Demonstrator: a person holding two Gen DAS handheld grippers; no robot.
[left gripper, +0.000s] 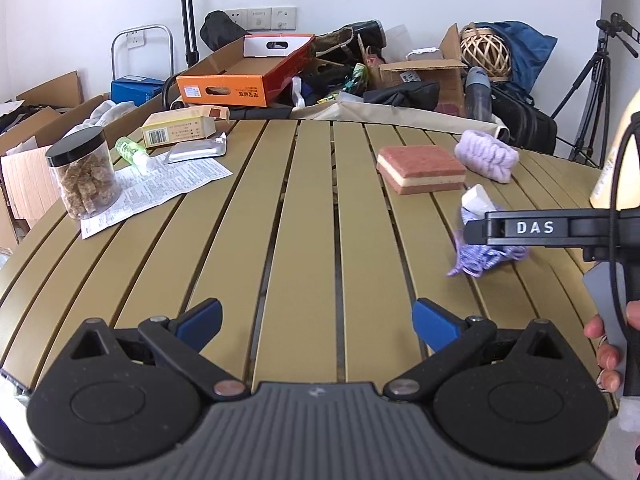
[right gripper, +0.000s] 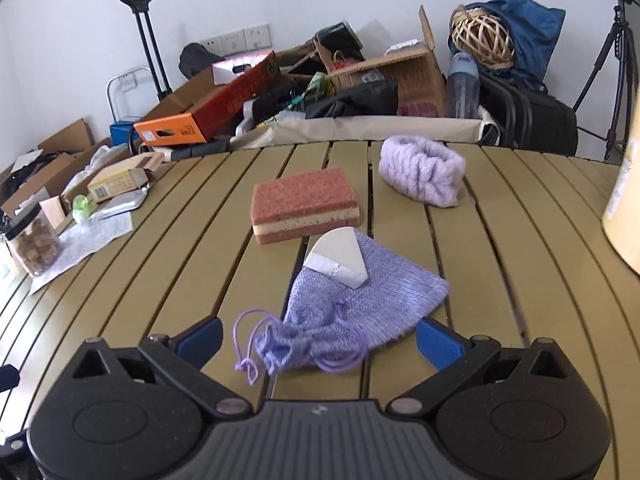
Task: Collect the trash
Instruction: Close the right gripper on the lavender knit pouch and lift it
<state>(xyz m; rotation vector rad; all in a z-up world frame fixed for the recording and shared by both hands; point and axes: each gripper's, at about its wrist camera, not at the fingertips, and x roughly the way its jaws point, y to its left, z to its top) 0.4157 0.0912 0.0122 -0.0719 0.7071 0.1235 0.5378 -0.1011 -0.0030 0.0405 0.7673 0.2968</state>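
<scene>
Pouch [right gripper: 360,300]: soft, light, limp; best pinched at its gathered drawstring neck. Right gripper [right gripper: 318,338] wide, straddling it; left gripper [left gripper: 316,318] wide, empty.

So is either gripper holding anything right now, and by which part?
Nothing is held. The left gripper is open over bare table slats. The right gripper is open too, its fingers either side of the purple drawstring pouch, not closed on it.

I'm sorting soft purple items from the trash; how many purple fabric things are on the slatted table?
2. A fluffy lilac headband lies at the far right, beyond the sponge. A knitted purple drawstring pouch lies just ahead of the right gripper. Others may be hidden off-frame.
</scene>
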